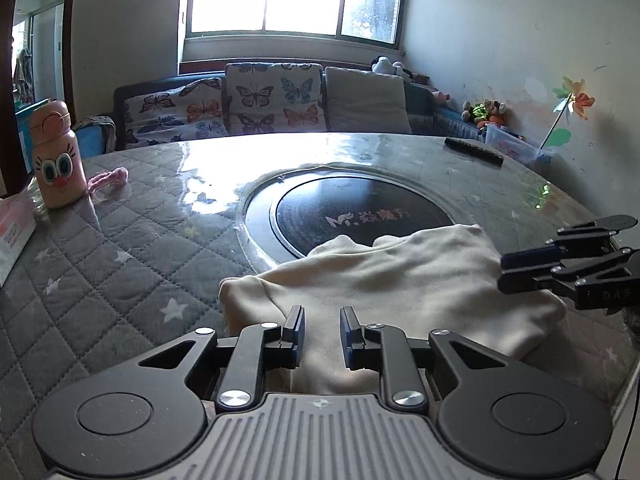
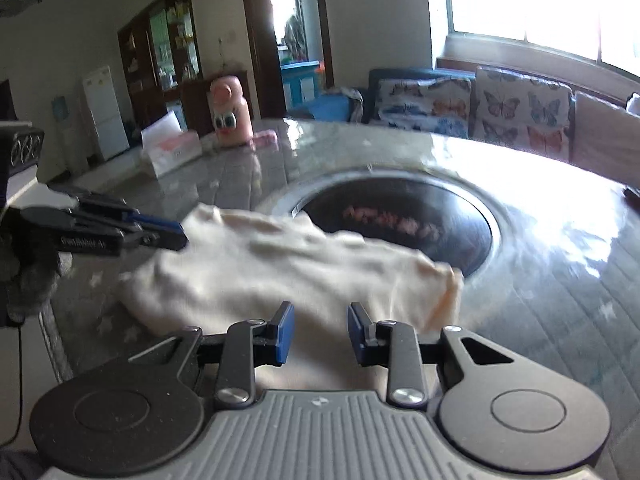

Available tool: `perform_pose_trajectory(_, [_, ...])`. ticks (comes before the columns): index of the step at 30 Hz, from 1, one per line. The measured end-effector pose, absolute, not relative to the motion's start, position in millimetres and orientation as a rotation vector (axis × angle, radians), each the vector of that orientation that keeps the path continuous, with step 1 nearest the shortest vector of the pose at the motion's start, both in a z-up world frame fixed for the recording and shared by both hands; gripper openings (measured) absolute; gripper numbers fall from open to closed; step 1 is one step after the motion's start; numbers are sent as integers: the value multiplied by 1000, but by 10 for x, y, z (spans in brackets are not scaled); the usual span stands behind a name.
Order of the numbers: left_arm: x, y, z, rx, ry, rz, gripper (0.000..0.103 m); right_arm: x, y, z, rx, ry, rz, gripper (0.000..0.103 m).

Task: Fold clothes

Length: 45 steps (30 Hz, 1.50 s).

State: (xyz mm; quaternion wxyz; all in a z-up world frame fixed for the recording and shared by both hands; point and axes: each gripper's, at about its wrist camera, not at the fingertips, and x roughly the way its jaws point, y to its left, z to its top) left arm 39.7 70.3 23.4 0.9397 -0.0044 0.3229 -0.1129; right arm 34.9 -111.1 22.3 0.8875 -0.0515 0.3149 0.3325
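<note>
Cream garment [image 1: 392, 280] under both parted, seemingly empty claws.

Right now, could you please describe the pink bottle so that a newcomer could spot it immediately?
Start at the round table with its grey quilted cover and look to its far left edge, away from the cream garment. The bottle stands upright there, between a white box and a pink strap. It alone has a cartoon face with big eyes.
</note>
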Motion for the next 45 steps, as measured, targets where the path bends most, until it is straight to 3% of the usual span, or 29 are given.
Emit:
perform_pose_trajectory(8, [446,851,131,-63,697,-210,21,642,-1179,101,-68,699,625,25])
perform_pose_trajectory(30, [752,938,123,-96,710,-138,24,988,-1219,20,-34,712,548,30])
perform_pose_trajectory(37, [653,905,183,-83,696,-109,53,800,-1128,160,-101,662,575,39])
perform_pose_trajectory(40, [578,905,207,-78,690,-90,59,678,-1036,206,-130,645,617,50])
perform_pose_trajectory(45, [418,936,204,-87,679,-58,77,436,-813,219,-210,626,706,57])
